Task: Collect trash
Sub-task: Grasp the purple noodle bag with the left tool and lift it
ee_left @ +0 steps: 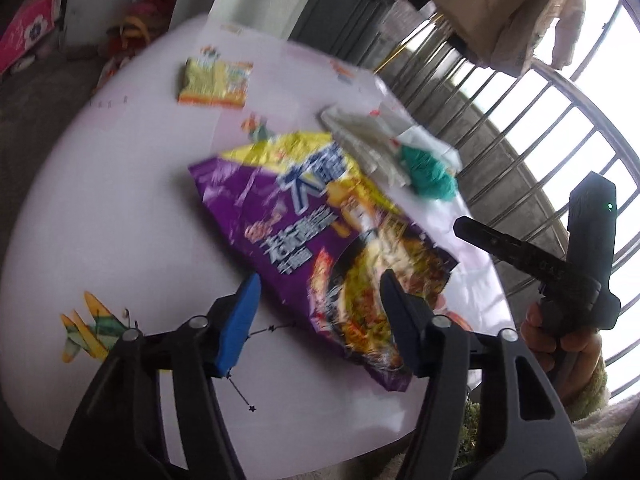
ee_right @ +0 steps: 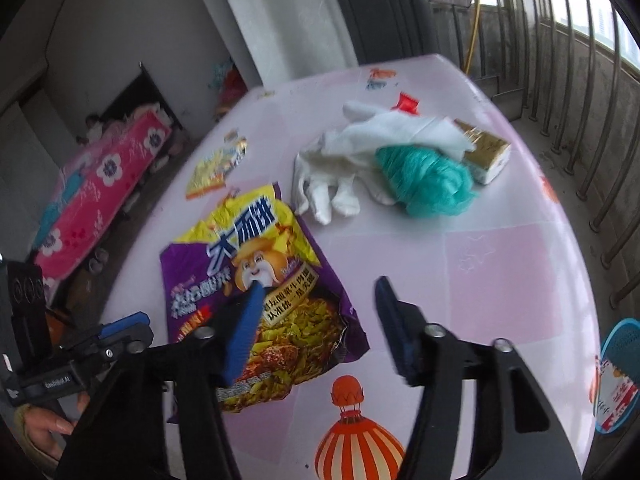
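Wrapper (ee_left: 320,240) between left claw (ee_left: 320,324) pads

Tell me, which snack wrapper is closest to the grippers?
The big purple noodle wrapper. The small yellow wrapper lies farther back on the table.

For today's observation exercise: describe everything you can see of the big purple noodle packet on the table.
The purple noodle packet is crinkled glossy foil with a yellow top band, blue-white lettering, a cartoon mascot and a noodle photo. It lies flat, looks empty and is torn at its near end, on the pink table. Neither gripper visibly pinches it.
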Demonstrator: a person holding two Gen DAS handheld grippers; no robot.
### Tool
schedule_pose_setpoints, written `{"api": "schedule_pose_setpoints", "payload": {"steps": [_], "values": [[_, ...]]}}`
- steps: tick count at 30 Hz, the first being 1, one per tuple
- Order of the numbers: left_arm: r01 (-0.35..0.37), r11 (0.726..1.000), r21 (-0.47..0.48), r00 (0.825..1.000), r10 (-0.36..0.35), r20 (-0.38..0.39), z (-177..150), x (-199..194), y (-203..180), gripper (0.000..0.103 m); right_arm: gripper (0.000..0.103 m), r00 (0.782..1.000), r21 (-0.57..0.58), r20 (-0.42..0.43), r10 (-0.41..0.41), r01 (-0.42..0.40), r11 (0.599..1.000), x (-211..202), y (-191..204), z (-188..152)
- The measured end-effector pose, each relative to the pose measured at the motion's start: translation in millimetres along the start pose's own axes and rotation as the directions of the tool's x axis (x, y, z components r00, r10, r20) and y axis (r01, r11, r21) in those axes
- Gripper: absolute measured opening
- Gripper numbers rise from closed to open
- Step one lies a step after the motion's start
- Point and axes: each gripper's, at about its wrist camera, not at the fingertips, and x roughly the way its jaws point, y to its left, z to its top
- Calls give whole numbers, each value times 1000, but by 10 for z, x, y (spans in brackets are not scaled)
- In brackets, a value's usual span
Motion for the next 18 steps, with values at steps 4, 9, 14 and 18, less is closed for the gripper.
{"api": "schedule_pose_setpoints", "payload": {"steps": [4,9,14,18], "values": [[-31,998,-49,997,27,-76,-10,141,99,54,38,999,-55,-28,-21,20,998,146,77,-58],[86,983,-164,993,-97,-62,13,184,274,54,23,998,-82,-66,-17,11,997,282,80,-110],[238,924,-300,967,-255,-20,12,240,438,51,13,994,-78,-107,4,-13,997,415,46,-149],[318,866,-386,942,-335,25,-7,267,538,51,11,994,-66,-109,19,-27,997,462,15,-158]]}}
